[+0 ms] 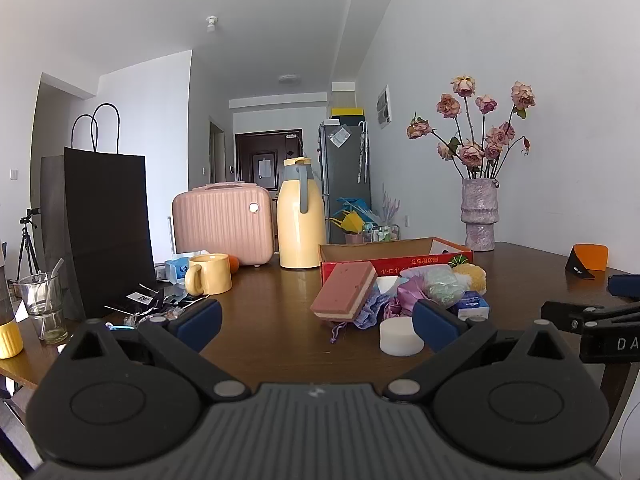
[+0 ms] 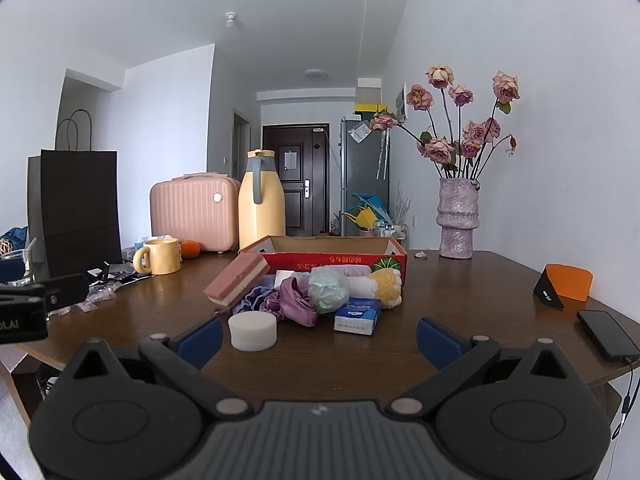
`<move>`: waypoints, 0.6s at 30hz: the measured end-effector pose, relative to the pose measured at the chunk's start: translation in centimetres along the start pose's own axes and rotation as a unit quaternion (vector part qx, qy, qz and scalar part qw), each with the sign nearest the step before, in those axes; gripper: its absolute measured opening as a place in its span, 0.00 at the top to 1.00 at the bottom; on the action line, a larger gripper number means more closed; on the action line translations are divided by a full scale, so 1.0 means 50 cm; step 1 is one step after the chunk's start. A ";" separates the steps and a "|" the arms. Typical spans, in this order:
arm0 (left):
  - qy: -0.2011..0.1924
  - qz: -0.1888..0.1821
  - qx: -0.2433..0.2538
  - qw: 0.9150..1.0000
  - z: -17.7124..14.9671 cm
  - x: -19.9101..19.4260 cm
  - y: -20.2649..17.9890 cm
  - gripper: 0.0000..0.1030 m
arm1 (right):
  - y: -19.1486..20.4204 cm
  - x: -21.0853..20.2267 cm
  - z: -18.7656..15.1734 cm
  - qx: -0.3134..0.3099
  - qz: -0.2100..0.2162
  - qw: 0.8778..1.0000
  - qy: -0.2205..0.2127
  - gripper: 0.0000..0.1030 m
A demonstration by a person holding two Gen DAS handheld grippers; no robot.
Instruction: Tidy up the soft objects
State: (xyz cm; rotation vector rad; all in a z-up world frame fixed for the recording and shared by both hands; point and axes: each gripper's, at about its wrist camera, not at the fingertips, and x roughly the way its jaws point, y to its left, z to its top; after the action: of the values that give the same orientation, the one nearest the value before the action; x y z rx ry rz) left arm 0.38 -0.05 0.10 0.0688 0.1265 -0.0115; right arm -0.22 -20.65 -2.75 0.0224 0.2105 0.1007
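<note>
**Hidden, cropped and unreadable parts**

The red cardboard box [image 2: 332,258] shows no interior; its front wall is partly covered by the pile of soft items. The print on that wall is too small to read. The right gripper [image 1: 616,300] is cut off by the left wrist view's edge. The tissue pack [image 1: 472,306] sits half behind a blue fingertip [image 1: 434,324]. The label on the tissue pack is illegible.

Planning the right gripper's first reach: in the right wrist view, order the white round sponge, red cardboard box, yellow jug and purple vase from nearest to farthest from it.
From the right gripper:
1. White round sponge, just ahead, left of centre.
2. Red cardboard box, behind the pile of soft things, centre.
3. Yellow jug, behind the box, to the left.
4. Purple vase, back right by the wall; too close to the jug to rank surely.
</note>
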 end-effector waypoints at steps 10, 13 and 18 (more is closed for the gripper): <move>0.006 0.005 0.000 1.000 -0.001 0.006 0.000 0.00 | -0.005 0.000 0.008 0.000 0.000 1.000 -0.002 0.00; 0.006 0.005 0.000 1.000 0.000 0.006 0.000 0.00 | 0.003 -0.005 0.009 -0.001 -0.001 1.000 -0.002 0.00; 0.005 0.005 0.000 1.000 0.001 0.005 0.000 0.00 | 0.003 -0.003 0.010 -0.001 -0.001 1.000 -0.001 0.00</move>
State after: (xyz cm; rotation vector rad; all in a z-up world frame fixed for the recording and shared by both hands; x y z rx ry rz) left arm 0.64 -0.08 0.09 0.0698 0.1369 -0.0005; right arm -0.27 -20.51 -2.24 0.0193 0.2076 0.0986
